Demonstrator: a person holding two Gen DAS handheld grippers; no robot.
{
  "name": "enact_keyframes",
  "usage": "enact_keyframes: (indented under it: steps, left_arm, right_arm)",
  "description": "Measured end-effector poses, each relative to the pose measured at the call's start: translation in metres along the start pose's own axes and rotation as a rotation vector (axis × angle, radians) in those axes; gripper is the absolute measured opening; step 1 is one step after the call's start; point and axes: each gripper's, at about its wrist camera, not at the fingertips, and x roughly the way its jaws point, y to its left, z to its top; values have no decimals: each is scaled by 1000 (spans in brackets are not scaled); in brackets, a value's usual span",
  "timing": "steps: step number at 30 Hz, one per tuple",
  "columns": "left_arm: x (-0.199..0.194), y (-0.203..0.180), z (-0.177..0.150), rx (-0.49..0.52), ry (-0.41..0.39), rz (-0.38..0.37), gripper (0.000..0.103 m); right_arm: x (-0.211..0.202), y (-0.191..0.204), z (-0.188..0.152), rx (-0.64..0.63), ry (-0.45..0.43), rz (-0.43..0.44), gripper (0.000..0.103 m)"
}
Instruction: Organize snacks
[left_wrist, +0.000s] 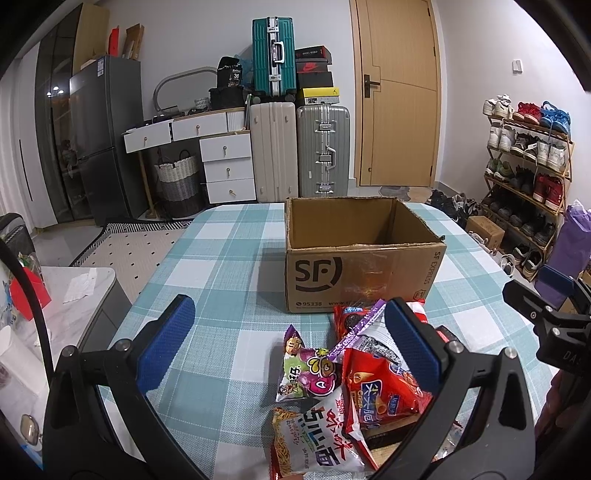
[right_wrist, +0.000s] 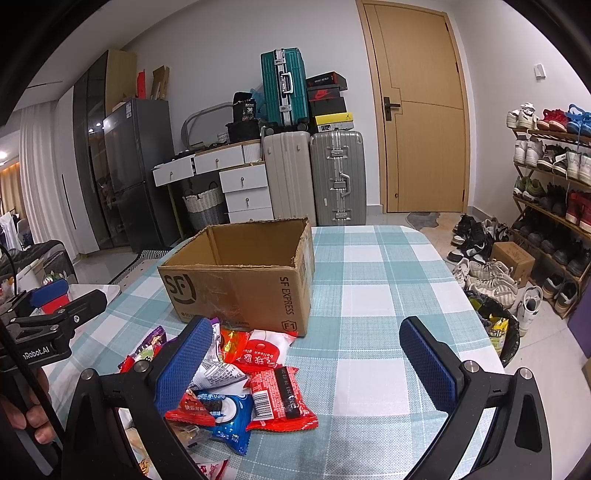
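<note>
An open cardboard box (left_wrist: 364, 273) (right_wrist: 240, 284) marked SF stands on the checked tablecloth, and nothing shows inside it. A pile of snack packets (left_wrist: 354, 384) (right_wrist: 240, 384) lies just in front of it. My left gripper (left_wrist: 291, 343) is open above the pile's left part, its right finger over a red packet (left_wrist: 384, 395). My right gripper (right_wrist: 306, 362) is open too, its left finger over the pile and bare cloth between its fingers. A red wrapper (right_wrist: 280, 398) lies at the pile's right edge. Each gripper shows at the side of the other's view.
The table (left_wrist: 221, 258) has bare cloth left of the box and, in the right wrist view, bare cloth (right_wrist: 388, 280) to the right. A low white side table (left_wrist: 74, 291) stands to the left. Suitcases (left_wrist: 299, 147), drawers and a shoe rack (left_wrist: 528, 166) line the room behind.
</note>
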Motion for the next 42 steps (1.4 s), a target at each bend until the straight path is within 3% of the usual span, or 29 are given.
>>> enact_keyframes:
  steps: [7,13,17,22,26,30,35,42]
  left_arm:
    - [-1,1,0,12,9,-8,102]
    - [-6,25,-6,2,33,-47,102]
    - [-4,40,-12,-17,99,-163,102]
    - [0,38,-26,51,169,-223,102]
    - [16,38,-42,25,268,-314,102]
    - [36,33,-56,-7,345,-320,102]
    - [47,21,-67,-5,376,-377,102]
    - [57,16,-77,-22,435,-362,102]
  right_arm:
    - [0,0,0,1,-1,0,103]
    - [-2,0,3,6,-6,9,103]
    - [-3,0,3,9,-6,19,103]
    - [-4,-1,2,30,-6,92,103]
    - [-8,0,3,36,-14,126,103]
    - [-9,1,2,37,-10,140,103]
    - [-10,0,2,45,-8,148,103]
    - [-14,-3,2,55,-9,162,103]
